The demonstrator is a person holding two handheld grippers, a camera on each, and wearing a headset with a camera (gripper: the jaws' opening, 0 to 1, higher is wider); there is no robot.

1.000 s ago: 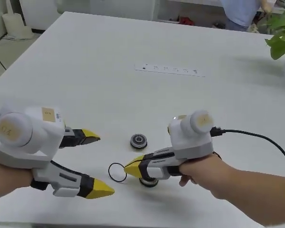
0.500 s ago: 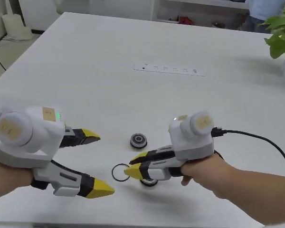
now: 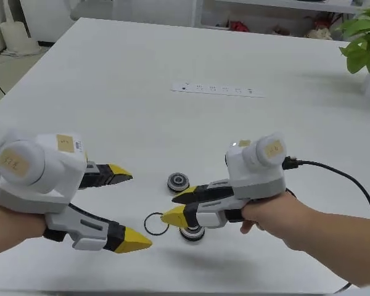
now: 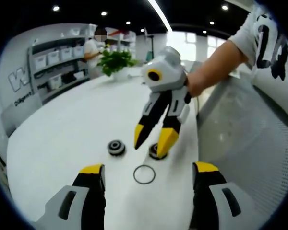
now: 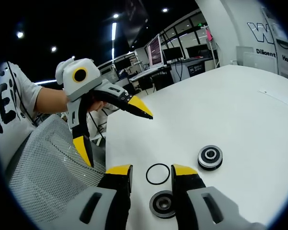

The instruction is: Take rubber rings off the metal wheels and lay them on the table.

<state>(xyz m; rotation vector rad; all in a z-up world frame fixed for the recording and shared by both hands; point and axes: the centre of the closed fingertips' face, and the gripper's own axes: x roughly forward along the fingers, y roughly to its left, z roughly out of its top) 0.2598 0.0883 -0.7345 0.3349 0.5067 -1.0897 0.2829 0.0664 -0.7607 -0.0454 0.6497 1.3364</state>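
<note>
— Parted wider since half a second ago: right gripper [image 3: 172, 206], released, empty, over near wheel [image 3: 192, 232]. Left gripper [image 3: 135, 209] spread wide, empty.
— Rubber ring [image 3: 143, 224] flat on table [image 3: 234, 135], beside that wheel. Probably light, limp, stretchy; best pinched across its thin band.

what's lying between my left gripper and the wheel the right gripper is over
A loose rubber ring, flat on the table, lies between the left gripper and that wheel. The left gripper view shows it plainly.
</note>
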